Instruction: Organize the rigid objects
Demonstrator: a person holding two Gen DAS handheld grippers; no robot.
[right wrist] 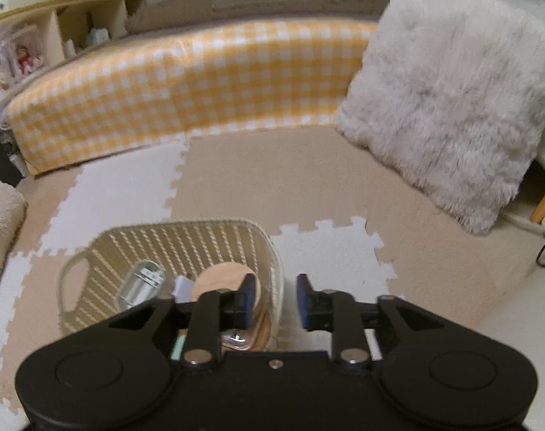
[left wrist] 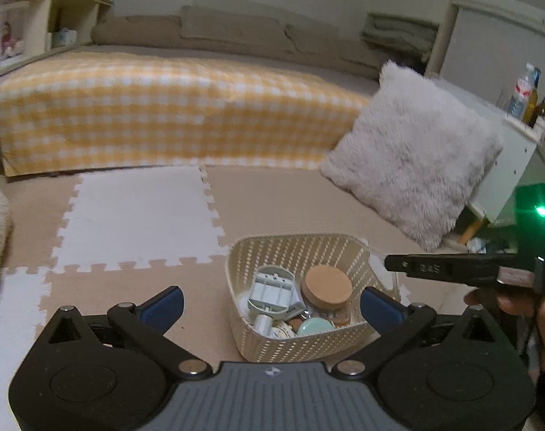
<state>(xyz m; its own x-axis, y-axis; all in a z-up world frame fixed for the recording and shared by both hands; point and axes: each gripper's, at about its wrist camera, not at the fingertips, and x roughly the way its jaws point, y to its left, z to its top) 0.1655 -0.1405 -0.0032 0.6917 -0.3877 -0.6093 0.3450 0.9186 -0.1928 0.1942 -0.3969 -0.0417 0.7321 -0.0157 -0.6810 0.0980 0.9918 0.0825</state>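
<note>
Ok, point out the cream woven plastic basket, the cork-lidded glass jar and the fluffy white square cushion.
Cream woven plastic basket (left wrist: 348, 251): left wrist view, far inner wall.
Cork-lidded glass jar (left wrist: 328, 284): left wrist view, middle of the cork lid.
Fluffy white square cushion (right wrist: 452, 97): right wrist view, centre of its front face.

One cream woven plastic basket (left wrist: 348, 255) stands on the floor. Inside it lie one cork-lidded glass jar (left wrist: 328, 284), one pale grey-green plastic battery holder (left wrist: 271, 289) with three slots, one mint-green round lid (left wrist: 313, 325), one small white cylinder (left wrist: 262, 322) and one round cream tin (left wrist: 281, 331) (a few more bits beneath are too jumbled to count). One fluffy white square cushion (left wrist: 412, 151) leans nearby. Three bottles (left wrist: 529, 93) stand on a white shelf. One yellow-and-white checked cover (left wrist: 164, 115) drapes the sofa.
</note>
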